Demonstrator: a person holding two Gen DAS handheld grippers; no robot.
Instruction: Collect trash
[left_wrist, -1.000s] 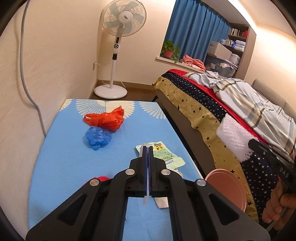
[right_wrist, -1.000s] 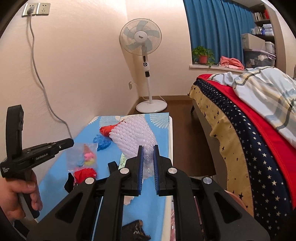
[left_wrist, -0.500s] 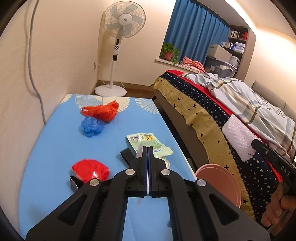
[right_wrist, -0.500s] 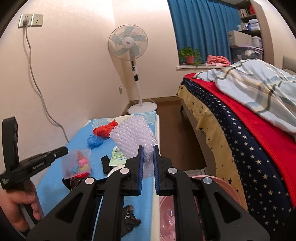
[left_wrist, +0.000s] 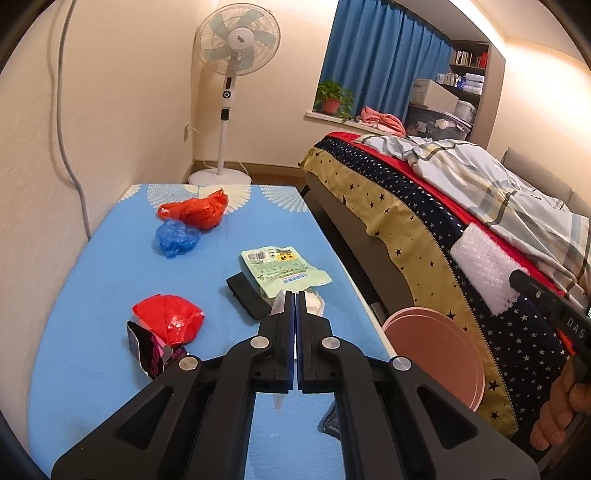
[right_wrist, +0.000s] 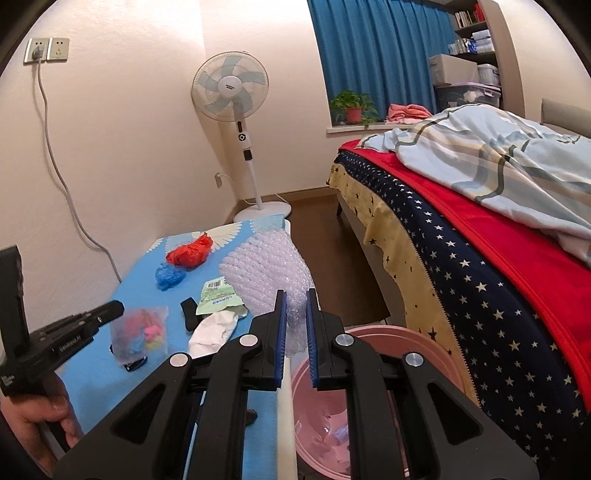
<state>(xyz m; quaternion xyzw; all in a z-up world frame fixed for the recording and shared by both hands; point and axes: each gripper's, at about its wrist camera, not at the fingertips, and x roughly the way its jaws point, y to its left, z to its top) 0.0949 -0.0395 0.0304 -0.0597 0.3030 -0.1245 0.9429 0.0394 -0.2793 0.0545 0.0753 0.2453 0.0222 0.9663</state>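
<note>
Progress of the trash collection, seen from both wrist cameras. The right gripper (right_wrist: 294, 301) was clamped on a crumpled sheet of clear bubble wrap (right_wrist: 266, 266), held just beyond and above the far rim of the round pink plastic bin (right_wrist: 424, 341) that stood on the floor between the blue-covered table (left_wrist: 110, 258) and the bed. The left gripper (left_wrist: 296, 301) was closed on the corner of a small clear plastic bag with bright pink and blue contents (right_wrist: 140, 332), which hung over the table. Neither piece had yet been dropped. Some pale scraps already lay in the bottom of the bin, so part of the task appeared done.

Still on the table: a crumpled red plastic bag (left_wrist: 195, 210) and a crumpled blue plastic bag (left_wrist: 177, 238) at the far end; a pale green printed wrapper (left_wrist: 284, 273) beside a flat black strip (left_wrist: 247, 299); a white crumpled tissue (right_wrist: 214, 328); a red crumpled wrapper (left_wrist: 170, 321) lying against a dark pink-printed packet (left_wrist: 147, 350). By this count, most of the collecting remained.
</note>
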